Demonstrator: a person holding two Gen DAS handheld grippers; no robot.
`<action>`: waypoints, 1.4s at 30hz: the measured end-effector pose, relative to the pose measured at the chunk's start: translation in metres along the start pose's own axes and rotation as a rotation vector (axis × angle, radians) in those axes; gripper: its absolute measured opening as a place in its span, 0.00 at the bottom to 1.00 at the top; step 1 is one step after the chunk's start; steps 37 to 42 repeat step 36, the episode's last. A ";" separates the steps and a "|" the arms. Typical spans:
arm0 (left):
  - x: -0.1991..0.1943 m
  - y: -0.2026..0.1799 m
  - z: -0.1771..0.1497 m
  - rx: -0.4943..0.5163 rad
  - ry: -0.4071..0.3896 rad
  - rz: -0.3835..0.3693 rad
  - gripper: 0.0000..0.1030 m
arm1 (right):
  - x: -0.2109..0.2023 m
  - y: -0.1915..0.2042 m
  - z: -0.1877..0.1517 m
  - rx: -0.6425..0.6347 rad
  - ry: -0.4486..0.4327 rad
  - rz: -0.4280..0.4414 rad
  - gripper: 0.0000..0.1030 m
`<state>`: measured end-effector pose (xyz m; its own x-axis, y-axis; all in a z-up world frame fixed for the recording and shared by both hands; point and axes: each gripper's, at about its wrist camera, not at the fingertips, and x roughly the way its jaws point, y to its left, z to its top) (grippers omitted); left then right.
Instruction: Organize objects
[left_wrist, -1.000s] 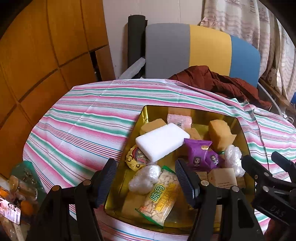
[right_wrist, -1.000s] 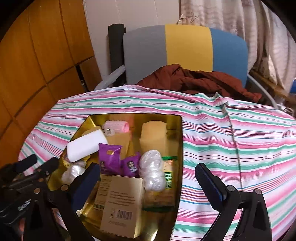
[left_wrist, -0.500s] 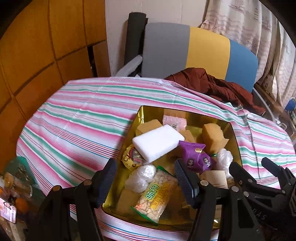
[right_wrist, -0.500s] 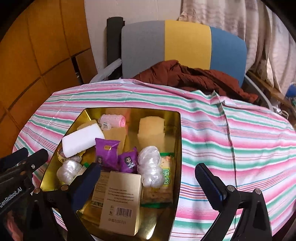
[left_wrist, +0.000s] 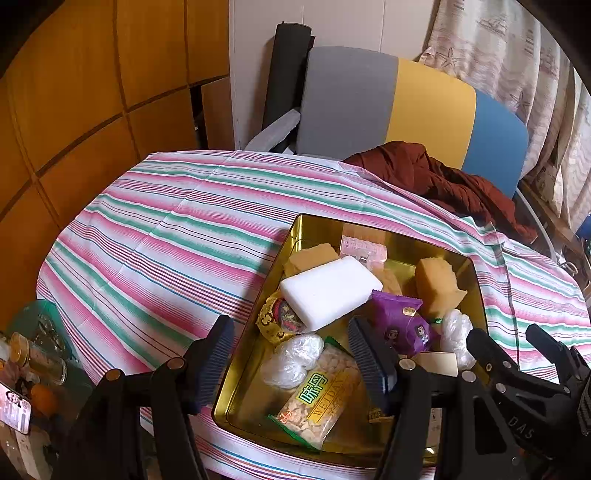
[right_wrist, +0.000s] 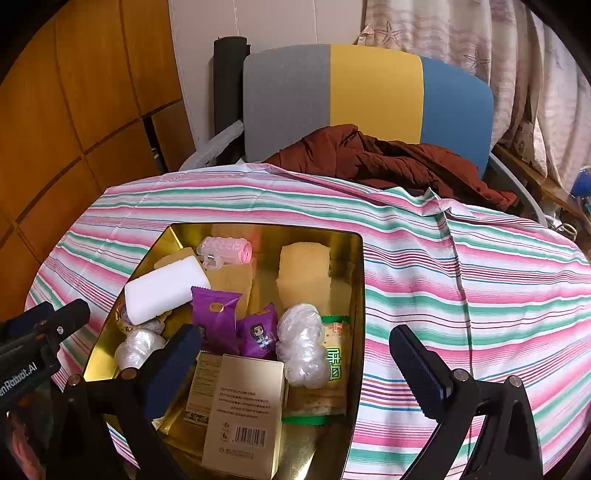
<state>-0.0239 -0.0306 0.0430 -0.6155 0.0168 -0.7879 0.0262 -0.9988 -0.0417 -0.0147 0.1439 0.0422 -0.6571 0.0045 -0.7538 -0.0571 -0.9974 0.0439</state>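
Striped tablecloth (left_wrist: 155, 240) under gold tray (right_wrist: 356, 280); chair (right_wrist: 369, 92), wood panels behind; both grippers' fingers (left_wrist: 221, 343) apart, empty.

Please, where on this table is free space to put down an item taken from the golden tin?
Bare striped tablecloth lies left of the golden metal tin, toward the wooden panels. More bare cloth lies right of the tin, below the brown garment. The tin itself is crowded: white foam block, purple snack packets, beige carton.
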 end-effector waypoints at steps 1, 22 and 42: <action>0.000 -0.001 0.000 0.004 0.004 0.001 0.62 | 0.000 0.000 0.000 0.000 0.002 -0.002 1.00; -0.003 -0.017 -0.005 0.084 0.007 0.030 0.57 | 0.001 -0.002 -0.001 0.001 -0.010 -0.028 1.00; -0.003 -0.020 -0.005 0.066 -0.022 0.056 0.53 | 0.005 -0.009 -0.004 0.026 0.000 -0.019 1.00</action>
